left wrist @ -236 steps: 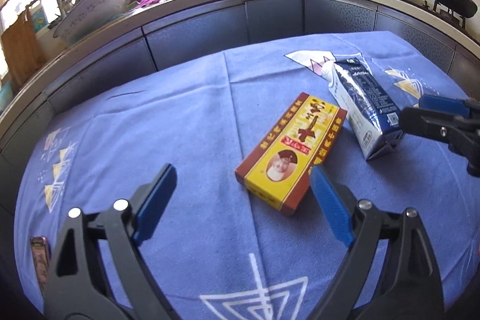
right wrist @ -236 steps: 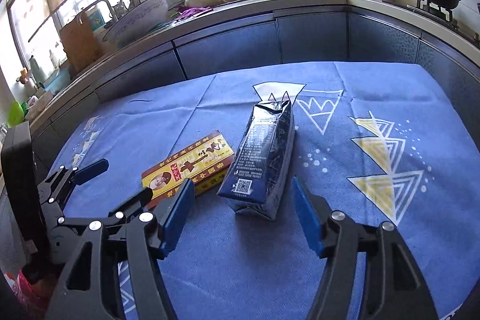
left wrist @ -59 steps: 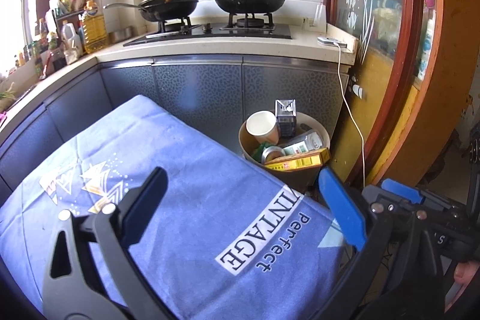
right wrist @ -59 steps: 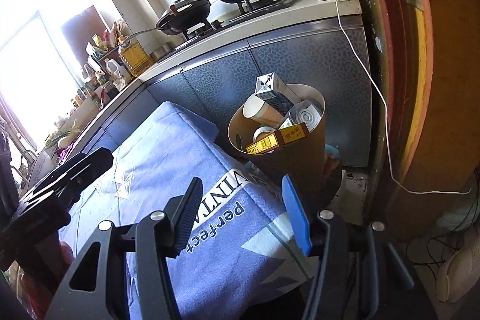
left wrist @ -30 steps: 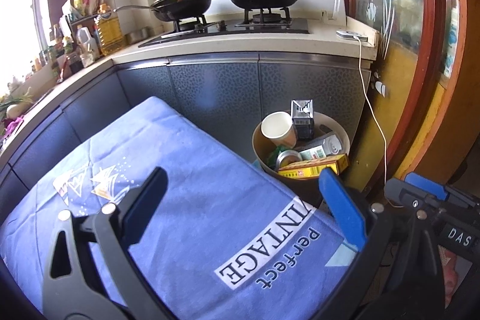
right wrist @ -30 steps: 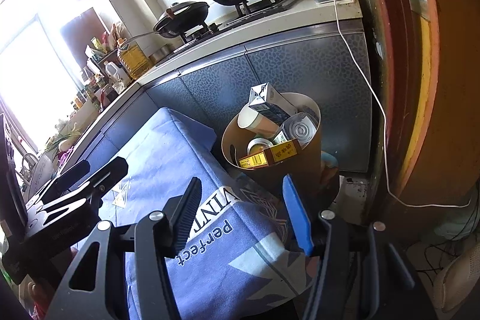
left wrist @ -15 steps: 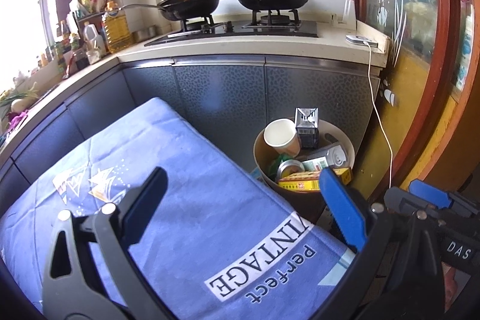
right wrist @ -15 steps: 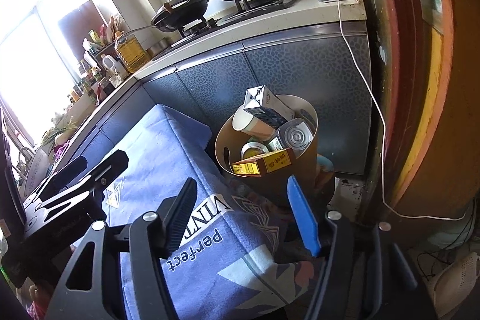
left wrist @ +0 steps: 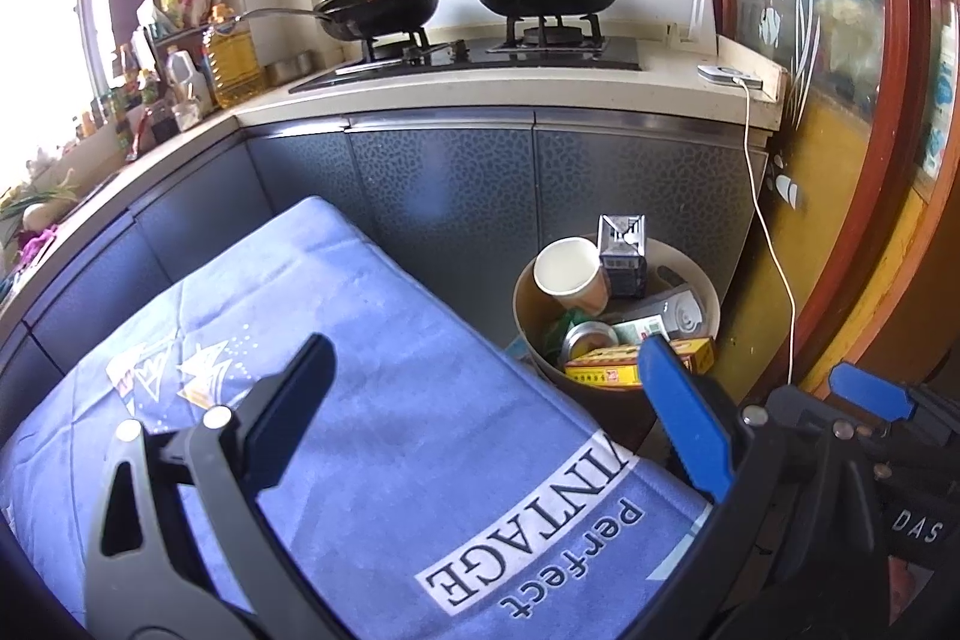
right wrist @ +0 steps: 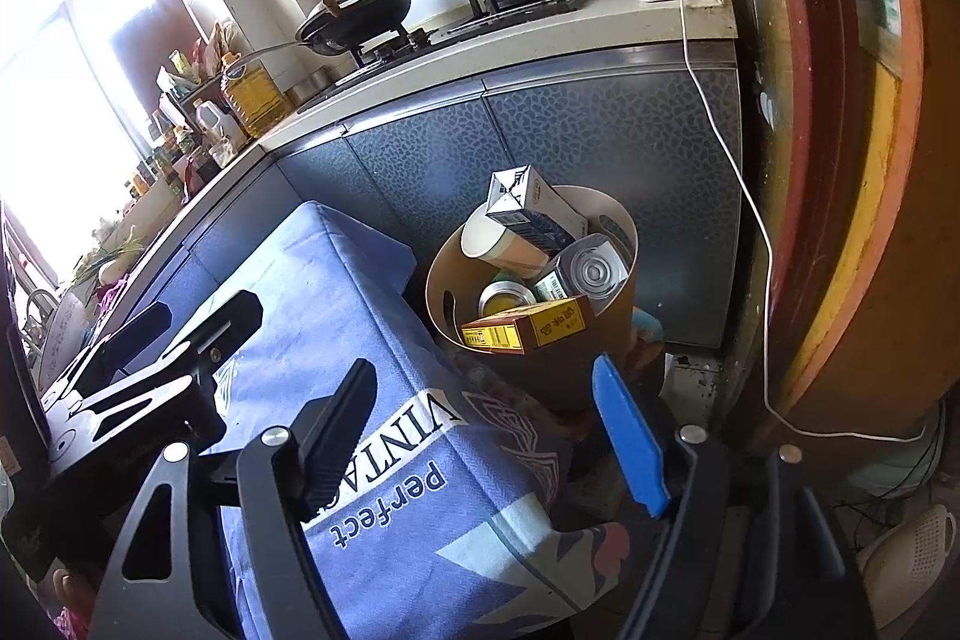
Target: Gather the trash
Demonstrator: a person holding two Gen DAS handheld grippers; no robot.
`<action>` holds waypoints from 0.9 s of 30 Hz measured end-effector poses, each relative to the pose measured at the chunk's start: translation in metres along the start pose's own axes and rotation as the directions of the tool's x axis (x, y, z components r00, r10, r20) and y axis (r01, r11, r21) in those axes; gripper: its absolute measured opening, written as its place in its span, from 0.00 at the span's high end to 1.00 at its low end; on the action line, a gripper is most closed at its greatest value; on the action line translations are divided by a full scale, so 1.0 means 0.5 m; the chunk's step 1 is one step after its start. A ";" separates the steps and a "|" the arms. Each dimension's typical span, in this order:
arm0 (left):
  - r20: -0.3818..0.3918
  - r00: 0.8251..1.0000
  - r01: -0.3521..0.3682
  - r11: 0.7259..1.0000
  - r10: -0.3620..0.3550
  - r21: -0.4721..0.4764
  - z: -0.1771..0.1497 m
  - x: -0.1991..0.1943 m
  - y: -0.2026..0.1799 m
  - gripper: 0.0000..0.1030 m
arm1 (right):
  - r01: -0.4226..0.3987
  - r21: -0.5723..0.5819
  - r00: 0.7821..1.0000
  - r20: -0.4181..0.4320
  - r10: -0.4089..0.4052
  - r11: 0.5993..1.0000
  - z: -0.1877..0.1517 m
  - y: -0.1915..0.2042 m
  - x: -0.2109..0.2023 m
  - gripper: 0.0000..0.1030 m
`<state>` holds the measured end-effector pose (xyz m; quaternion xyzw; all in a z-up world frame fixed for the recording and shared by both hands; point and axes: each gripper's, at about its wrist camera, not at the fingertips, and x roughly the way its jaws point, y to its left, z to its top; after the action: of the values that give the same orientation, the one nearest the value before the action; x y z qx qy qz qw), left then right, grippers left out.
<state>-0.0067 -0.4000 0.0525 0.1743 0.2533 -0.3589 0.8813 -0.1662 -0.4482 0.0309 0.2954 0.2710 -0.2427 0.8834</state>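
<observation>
Right gripper (right wrist: 498, 436): jaws opening, nothing between them, only the blue tablecloth (right wrist: 336, 316) edge and floor beyond. Left gripper (left wrist: 486, 412): spread wide, also empty, hovering over the cloth's printed corner.

Judged as the release step at the bin, with the drop seemingly done. To finish well: let the right jaws spread fully before pulling back, lift clear of the rim instead of dragging across it, and keep both tools apart, since the left one sits close at 9 o'clock in the right wrist view.

Trash bin (right wrist: 624, 322): at 12 to 1 o'clock from the right tool's tips, on the floor between the table's corner and the grey cabinets (right wrist: 540, 142). Round, tan, open-topped, crowded to the rim. Yellow-and-red box (right wrist: 528, 328) lying flat across the top at the near side, one end poking past the rim; looks lightly perched and could slide off if nudged. Behind it, dark milk carton (right wrist: 522, 208) standing tilted at 12 o'clock, paper cup (right wrist: 498, 238) on its side at 10 o'clock, tin cans (right wrist: 594, 268) at 2 o'clock
</observation>
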 end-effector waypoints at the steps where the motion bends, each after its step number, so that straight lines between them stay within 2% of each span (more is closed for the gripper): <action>1: 0.001 1.000 -0.004 1.000 0.004 0.000 0.000 0.000 0.000 0.06 | 0.001 -0.002 1.000 0.000 -0.001 1.000 0.000 0.002 0.000 0.28; 5: -0.006 1.000 -0.025 1.000 0.025 0.000 -0.002 0.005 0.004 0.06 | 0.001 -0.006 1.000 0.000 -0.001 1.000 -0.001 0.007 0.003 0.28; 27: -0.067 0.998 -0.011 1.000 0.011 0.011 -0.015 0.021 0.009 0.06 | 0.006 -0.001 1.000 -0.018 -0.006 1.000 -0.011 0.011 0.019 0.28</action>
<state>0.0006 -0.3989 0.0408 0.1922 0.2800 -0.3492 0.8733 -0.1580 -0.4434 0.0236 0.2961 0.2799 -0.2427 0.8804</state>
